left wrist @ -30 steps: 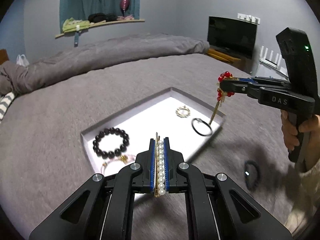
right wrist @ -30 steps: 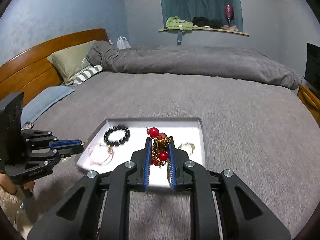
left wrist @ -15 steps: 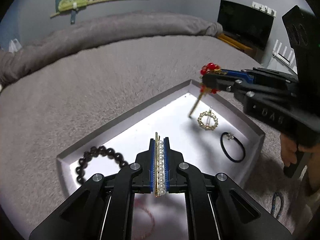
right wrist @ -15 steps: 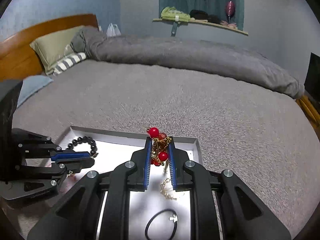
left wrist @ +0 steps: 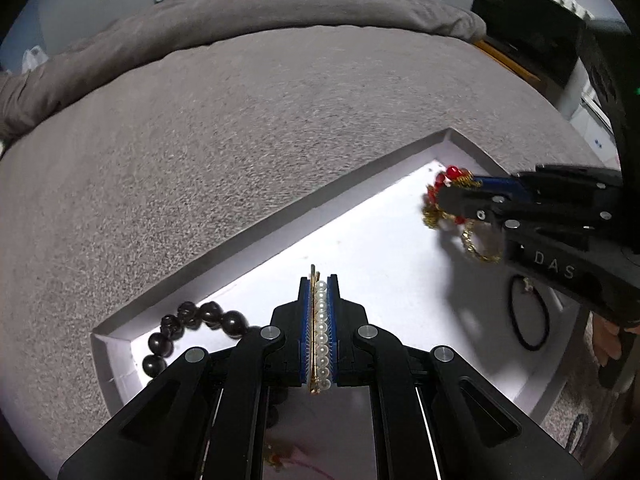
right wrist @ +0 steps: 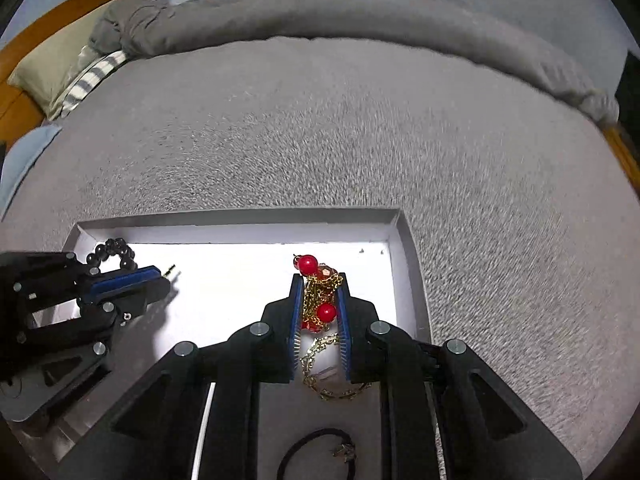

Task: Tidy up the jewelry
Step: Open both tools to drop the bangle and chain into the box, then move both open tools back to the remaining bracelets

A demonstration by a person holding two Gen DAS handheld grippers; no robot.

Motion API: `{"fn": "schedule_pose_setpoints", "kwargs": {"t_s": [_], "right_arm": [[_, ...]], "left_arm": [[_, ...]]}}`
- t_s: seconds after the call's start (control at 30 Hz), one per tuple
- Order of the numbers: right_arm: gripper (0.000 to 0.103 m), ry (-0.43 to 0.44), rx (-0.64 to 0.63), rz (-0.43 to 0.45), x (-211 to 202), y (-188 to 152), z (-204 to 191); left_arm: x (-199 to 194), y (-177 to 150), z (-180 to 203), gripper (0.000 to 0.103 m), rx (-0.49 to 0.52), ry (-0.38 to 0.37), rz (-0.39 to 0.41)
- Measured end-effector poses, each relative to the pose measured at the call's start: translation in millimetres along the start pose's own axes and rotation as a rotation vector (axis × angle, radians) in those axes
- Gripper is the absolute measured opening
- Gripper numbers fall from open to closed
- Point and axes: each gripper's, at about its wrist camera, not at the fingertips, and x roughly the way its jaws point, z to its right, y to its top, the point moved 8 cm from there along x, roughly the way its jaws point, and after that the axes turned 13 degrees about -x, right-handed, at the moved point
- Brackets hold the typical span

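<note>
A white tray (left wrist: 280,236) lies on the grey bed; it also shows in the right wrist view (right wrist: 240,236). My left gripper (left wrist: 319,292) is shut on a pearl hair clip (left wrist: 320,332) with a gold bar, held low over the tray's near part. My right gripper (right wrist: 319,292) is shut on a red bead and gold chain piece (right wrist: 320,300), low over the tray's far right corner; it shows in the left wrist view (left wrist: 444,196) too. In the tray lie a black bead bracelet (left wrist: 188,320), a gold ring-shaped piece (left wrist: 480,248) and a black hair tie (left wrist: 528,316).
A grey blanket (left wrist: 200,120) covers the bed around the tray. A rolled duvet (right wrist: 360,16) and pillows (right wrist: 52,68) lie at the far side. A dark TV (left wrist: 524,44) stands at the right. Another dark hair tie (left wrist: 576,432) lies on the blanket beside the tray.
Both grippers have moved forward and down over the tray. The right gripper has carried the red bead piece from beside the tray to low over its far right corner.
</note>
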Motion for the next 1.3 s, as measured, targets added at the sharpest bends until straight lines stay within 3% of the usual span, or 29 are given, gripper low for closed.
{"fn": "schedule_pose_setpoints", "kwargs": {"t_s": [0.47, 0.5, 0.57, 0.7, 0.77, 0.9, 1.3], "right_arm": [[0.017, -0.021, -0.006, 0.048, -12.5, -0.1, 0.9], [0.019, -0.024, -0.007, 0.05, -14.2, -0.5, 0.7], [0.025, -0.037, -0.008, 0.06, -20.2, -2.5, 2.4], [0.028, -0.063, -0.033, 0.097, -39.6, -7.2, 1.0], [0.045, -0.076, -0.034, 0.124, -50.2, -8.2, 0.4], [0.046, -0.053, -0.001, 0.175, -76.5, -18.5, 2.2], [0.071, -0.005, 0.032, 0.279, -137.7, -64.4, -16.8]], "left_arm": [[-5.3, -0.4, -3.6, 0.009, 0.006, 0.018, 0.022], [-6.4, -1.0, -3.0, 0.012, 0.005, 0.018, 0.025], [-10.3, -1.0, -2.7, 0.03, 0.003, 0.019, 0.036], [-26.3, -6.4, -2.1, 0.032, 0.007, 0.017, 0.064], [-40.7, -9.5, -3.9, 0.038, 0.0, 0.017, 0.091], [-62.7, -14.1, -8.6, 0.05, -0.029, 0.003, 0.124], [-128.4, -62.3, -7.7, 0.079, -0.056, 0.014, 0.292]]}}
